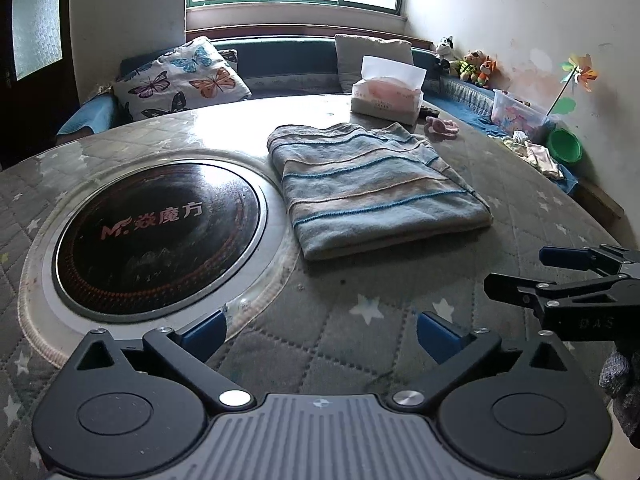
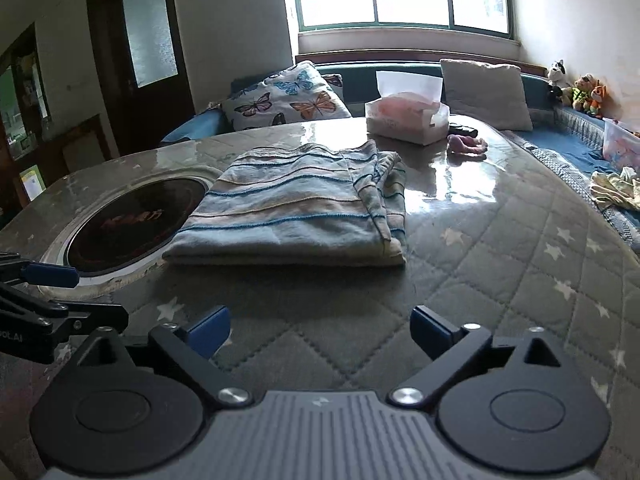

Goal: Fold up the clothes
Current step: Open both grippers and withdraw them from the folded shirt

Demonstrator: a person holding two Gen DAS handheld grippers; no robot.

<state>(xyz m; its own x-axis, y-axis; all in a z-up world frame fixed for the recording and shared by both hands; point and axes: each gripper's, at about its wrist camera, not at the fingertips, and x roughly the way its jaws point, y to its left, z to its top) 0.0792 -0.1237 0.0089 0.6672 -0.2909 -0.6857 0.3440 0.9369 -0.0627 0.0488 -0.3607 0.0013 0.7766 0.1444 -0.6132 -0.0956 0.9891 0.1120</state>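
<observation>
Both grippers are wide open with nothing between the jaws. The left gripper hangs over the quilted table near its front edge, blue pads spread apart, bare cover under them. The right gripper is the same story: jaws spread, empty, over the starry cover near that same edge. From the left wrist view it pokes in at the right side, also gaping, and a bit of gloved hand shows below it.

The shirt, striped blue and beige, lies folded in a neat rectangle around the middle of the table, well apart from both grippers. Its left side sits just beside the round black cooktop set into the table, maybe lapping the metal ring a little. On the right side, in the right wrist view, you can see the stacked folded layers.

Toward the table's far edge there's a tissue box and a small pink thing next to it. Behind the table is a bench with a butterfly pillow.
</observation>
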